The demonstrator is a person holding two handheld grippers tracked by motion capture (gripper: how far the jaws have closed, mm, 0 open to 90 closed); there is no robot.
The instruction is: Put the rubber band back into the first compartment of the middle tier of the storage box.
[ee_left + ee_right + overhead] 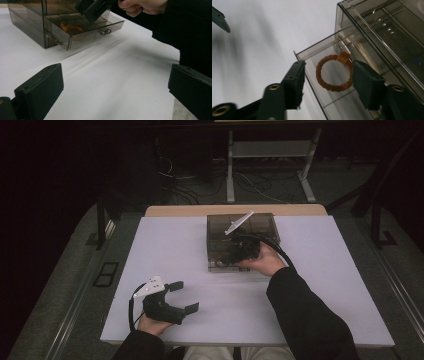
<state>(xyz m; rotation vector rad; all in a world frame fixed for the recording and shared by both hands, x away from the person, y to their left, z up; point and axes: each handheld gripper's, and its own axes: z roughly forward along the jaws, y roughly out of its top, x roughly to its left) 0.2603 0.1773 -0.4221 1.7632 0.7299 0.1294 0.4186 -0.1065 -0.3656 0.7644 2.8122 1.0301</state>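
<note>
A smoky see-through drawer box point(260, 224) stands at the back middle of the white table point(165, 245). Its bottom drawer point(312, 53) is pulled out. An orange braided ring point(334, 72) lies flat on that drawer's floor, also seen as the orange ring point(71, 28) in the left gripper view. My right gripper point(328, 66) hovers just over the open drawer, jaws apart on either side of the ring and clear of it. In the high view the right gripper point(231, 256) is at the box's front. My left gripper point(182, 296) rests near the front left, open wide and holding nothing.
The drawer has a small metal handle point(106, 31) on its front. A wooden strip point(235, 210) runs behind the white table. Beyond it are table legs point(230, 170) and loose cables on a dark floor. The person's right sleeve point(305, 315) lies across the front right.
</note>
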